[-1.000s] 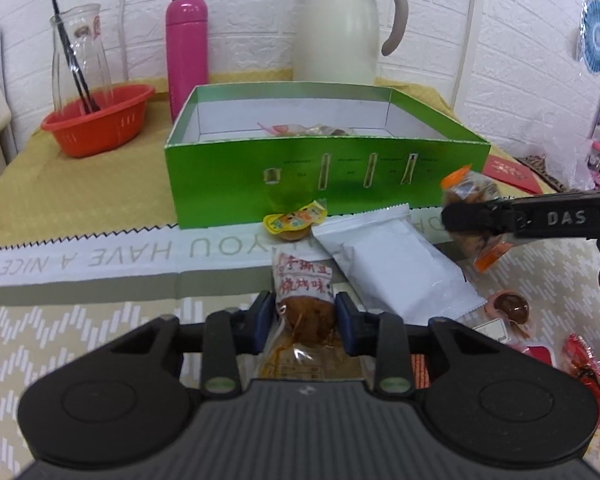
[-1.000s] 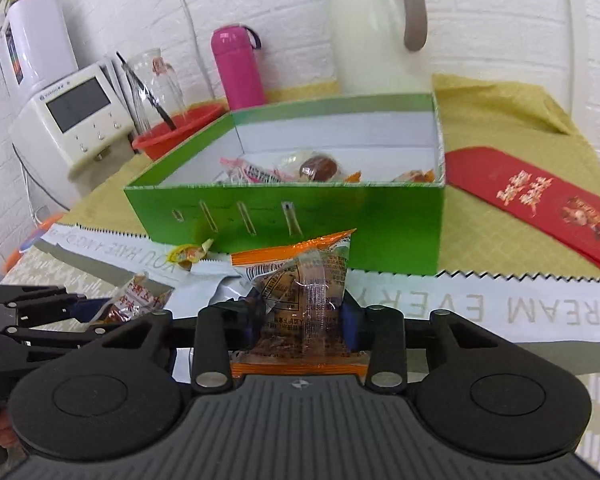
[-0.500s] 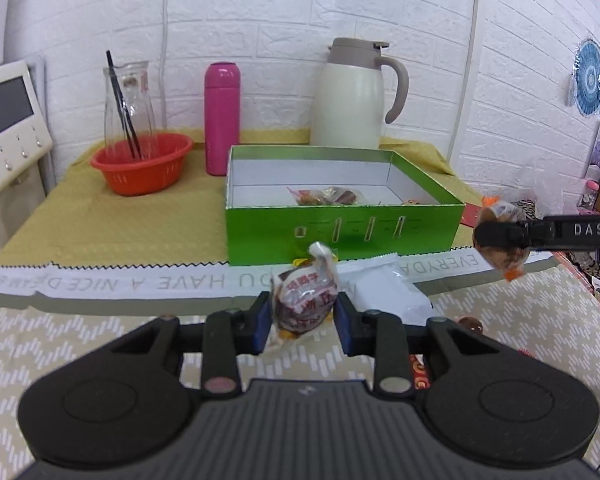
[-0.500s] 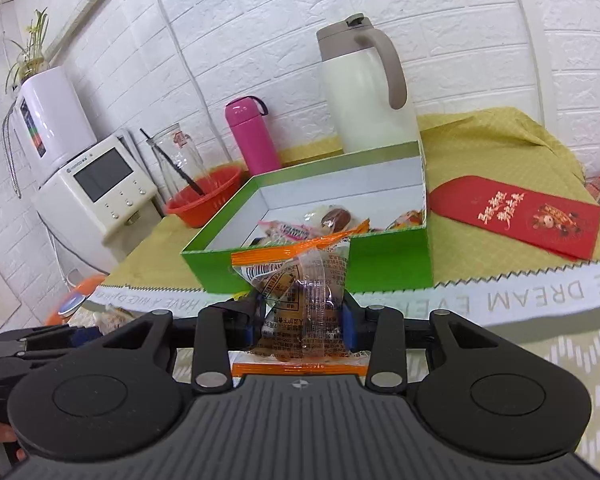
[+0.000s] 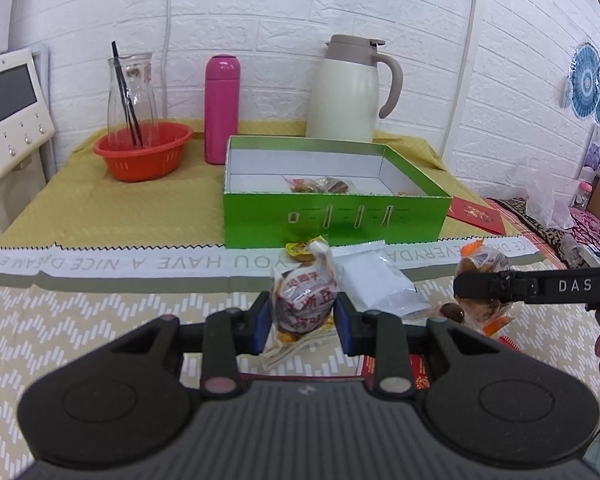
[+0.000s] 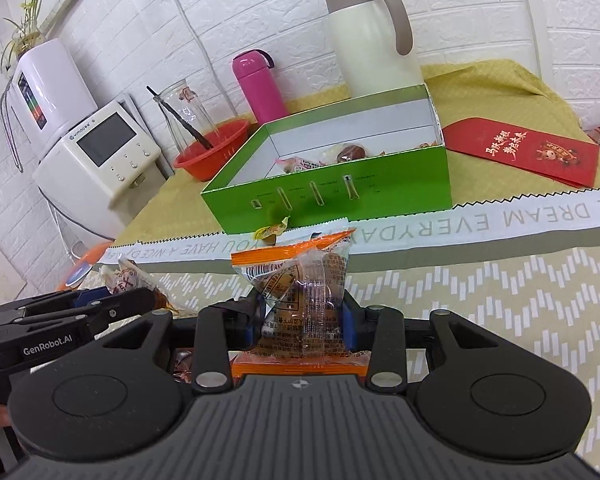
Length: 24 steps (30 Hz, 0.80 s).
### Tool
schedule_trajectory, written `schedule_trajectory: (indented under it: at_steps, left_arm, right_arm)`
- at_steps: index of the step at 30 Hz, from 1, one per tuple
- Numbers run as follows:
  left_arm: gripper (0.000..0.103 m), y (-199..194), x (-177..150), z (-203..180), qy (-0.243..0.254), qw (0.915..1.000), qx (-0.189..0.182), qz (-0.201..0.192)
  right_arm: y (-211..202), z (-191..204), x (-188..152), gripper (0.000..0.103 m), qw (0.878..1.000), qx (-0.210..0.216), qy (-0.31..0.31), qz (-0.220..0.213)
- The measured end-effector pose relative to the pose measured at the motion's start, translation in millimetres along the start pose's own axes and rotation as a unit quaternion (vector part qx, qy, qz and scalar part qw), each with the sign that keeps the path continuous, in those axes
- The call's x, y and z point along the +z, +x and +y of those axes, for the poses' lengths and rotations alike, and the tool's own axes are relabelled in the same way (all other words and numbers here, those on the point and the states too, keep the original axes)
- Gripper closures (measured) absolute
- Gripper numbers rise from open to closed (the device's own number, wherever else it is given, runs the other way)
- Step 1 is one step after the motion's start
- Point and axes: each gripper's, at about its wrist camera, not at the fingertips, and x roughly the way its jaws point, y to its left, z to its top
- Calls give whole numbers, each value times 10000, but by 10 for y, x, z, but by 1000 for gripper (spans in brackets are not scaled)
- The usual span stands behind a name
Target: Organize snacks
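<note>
On the table (image 5: 100, 320), one green box (image 5: 336, 222); two grippers' fingers each clamp one snack packet.

The table (image 5: 100, 332) bears a green box (image 5: 332, 222) and white packet (image 5: 376, 280).

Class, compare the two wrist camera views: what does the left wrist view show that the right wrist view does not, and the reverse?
Only the left wrist view shows the blue patterned wall plates and crumpled clear plastic bag. Only the right wrist view shows the tall white appliance topped by a plant. Both share the open green cardboard box, pink bottle and cream thermos jug.
</note>
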Motion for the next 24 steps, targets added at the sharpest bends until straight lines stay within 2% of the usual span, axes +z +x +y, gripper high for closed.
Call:
schedule_trajectory:
  at_steps: [5,9,14,16,20,24]
  left_arm:
    - [72,150,214,22,-31,10000,16,-45]
    - [72,370,554,-26,87,9997,102,-195]
    - [72,810,1091,-98,140,9984,216,-499]
    - [72,1027,1205,-86,119,9987,197,-460]
    - [72,1460,1224,-37,225,9991,208,-279]
    - [72,1576,1178,57,88,9993,112,-333]
  right_arm:
    - [50,-21,201,37,9998,25,143,-167]
    - [146,-74,515,37,9986,19,328,-421]
    - [357,-165,907,37,9950,-69,425,-902]
    - [500,-217,1009,37,9934,-81,452,-1054]
    - [810,-310,1089,37,9928,-183,489,-1077]
    - [951,-373,1109,36,9934,-315,384,-1031]
